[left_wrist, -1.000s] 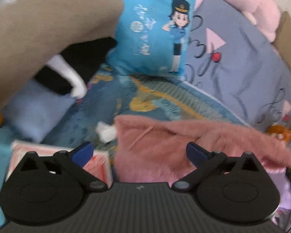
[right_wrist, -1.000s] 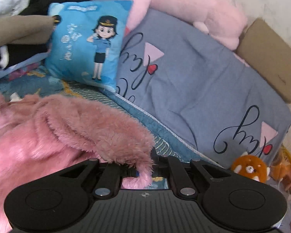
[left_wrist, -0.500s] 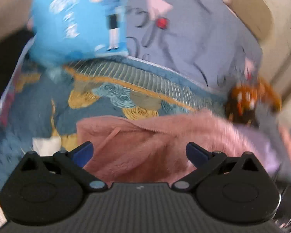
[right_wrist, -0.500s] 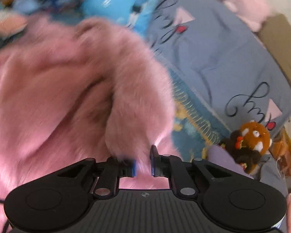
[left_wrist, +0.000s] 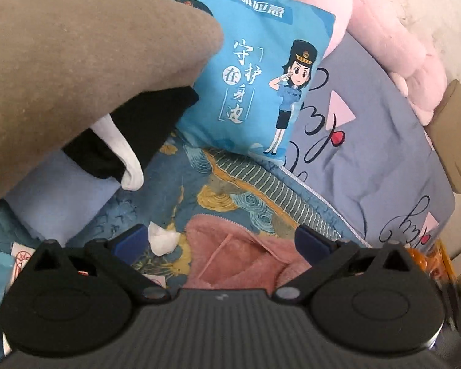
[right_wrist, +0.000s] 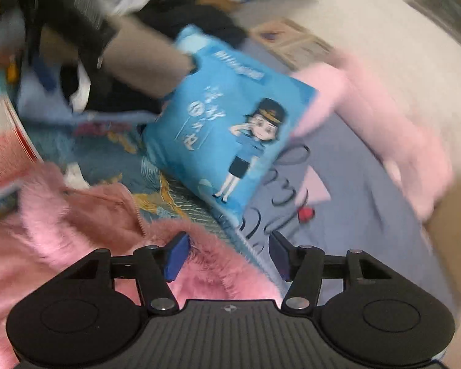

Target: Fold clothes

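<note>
Pink fleece garment (right_wrist: 86, 240): the largest item in reach, spread on the bed over the patterned blue sheet (left_wrist: 175, 190). In the right wrist view it fills the lower left, its zip edge running diagonally up and away, and a furry fold reaches in between the jaws. In the left wrist view only its upper edge (left_wrist: 246, 255) is seen, low and centred, just ahead of the jaws, with a thin drawstring lying across it.

Grey-blue quilt (left_wrist: 368, 141): banked to the right of the garment, apart from it.

Blue cartoon cushion (left_wrist: 255, 86): propped beyond the garment, leaning against the quilt.

Right gripper (right_wrist: 227, 253): jaws have just been opening and are seen parted; the fleece fold lies between them, close against the left pad, but is not pinched.

Left gripper (left_wrist: 221, 243): jaws spread wide, nothing held; the garment's edge lies between and ahead of them.

White crumpled scrap (left_wrist: 163, 240): beside the garment's left corner, near the left pad.

Judgement: both grippers are close, the right one nearer the bulk. The garment's long axis is judged to run left to right across both views, so a fresh hold on the near edge would be needed to carry the next fold over.
</note>
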A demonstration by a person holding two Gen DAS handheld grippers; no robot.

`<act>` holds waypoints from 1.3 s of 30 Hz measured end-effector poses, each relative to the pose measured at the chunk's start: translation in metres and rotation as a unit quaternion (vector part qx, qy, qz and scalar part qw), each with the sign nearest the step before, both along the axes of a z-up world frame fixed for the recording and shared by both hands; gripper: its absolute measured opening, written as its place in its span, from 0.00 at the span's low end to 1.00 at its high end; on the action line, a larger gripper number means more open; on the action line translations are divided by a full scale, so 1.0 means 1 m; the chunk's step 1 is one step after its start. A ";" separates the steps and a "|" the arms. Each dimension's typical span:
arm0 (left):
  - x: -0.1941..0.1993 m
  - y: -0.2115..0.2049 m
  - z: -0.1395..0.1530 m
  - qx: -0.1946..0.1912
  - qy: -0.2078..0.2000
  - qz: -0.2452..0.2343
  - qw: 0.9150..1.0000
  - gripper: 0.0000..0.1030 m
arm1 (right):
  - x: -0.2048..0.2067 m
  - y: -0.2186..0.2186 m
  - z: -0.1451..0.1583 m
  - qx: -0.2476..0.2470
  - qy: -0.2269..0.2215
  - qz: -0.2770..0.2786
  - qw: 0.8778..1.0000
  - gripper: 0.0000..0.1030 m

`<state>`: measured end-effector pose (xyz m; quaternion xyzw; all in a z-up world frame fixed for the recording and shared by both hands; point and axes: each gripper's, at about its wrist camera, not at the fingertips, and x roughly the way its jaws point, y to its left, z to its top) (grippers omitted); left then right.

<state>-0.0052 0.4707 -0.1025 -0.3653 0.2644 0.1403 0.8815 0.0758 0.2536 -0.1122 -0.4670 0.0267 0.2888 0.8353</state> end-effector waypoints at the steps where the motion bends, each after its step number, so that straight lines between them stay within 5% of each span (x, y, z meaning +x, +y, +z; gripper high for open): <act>1: 0.001 0.001 0.000 0.001 0.000 0.000 1.000 1.00 | 0.004 0.011 -0.002 -0.004 0.004 0.001 1.000 0.54; 8: 0.007 0.012 -0.009 -0.007 0.012 0.007 1.000 1.00 | -0.010 0.023 -0.025 -0.033 0.010 0.021 0.999 0.55; 14: 0.017 -0.001 -0.009 0.040 0.046 -0.019 0.998 1.00 | -0.005 -0.038 -0.026 0.007 0.061 -0.089 0.994 0.62; 19: 0.024 -0.013 -0.008 0.054 0.053 -0.031 0.997 1.00 | 0.003 -0.080 -0.020 0.014 0.078 -0.163 0.983 0.59; 23: 0.024 -0.019 -0.006 0.068 0.062 -0.018 0.996 1.00 | -0.002 -0.066 0.007 0.057 0.058 -0.092 0.992 0.73; 27: 0.013 -0.007 -0.005 0.059 0.057 0.024 0.996 1.00 | 0.015 0.001 0.000 0.023 0.099 0.022 0.995 0.73; 30: 0.005 0.005 -0.005 0.045 0.050 0.046 0.997 1.00 | 0.039 0.059 -0.033 -0.048 0.127 0.073 0.988 0.60; 34: 0.001 0.017 -0.008 0.021 0.041 0.057 0.997 1.00 | 0.074 0.115 -0.081 -0.141 0.152 0.074 0.976 0.45; 36: 0.004 0.017 -0.008 0.028 0.045 0.053 0.997 1.00 | 0.086 0.128 -0.094 -0.161 0.169 0.063 0.970 0.31; 37: 0.006 0.016 -0.008 0.031 0.048 0.051 0.997 1.00 | 0.090 0.129 -0.096 -0.163 0.175 0.057 0.969 0.14; 39: 0.009 0.016 -0.008 0.041 0.052 0.046 0.997 1.00 | 0.095 0.129 -0.096 -0.159 0.185 0.048 0.969 0.05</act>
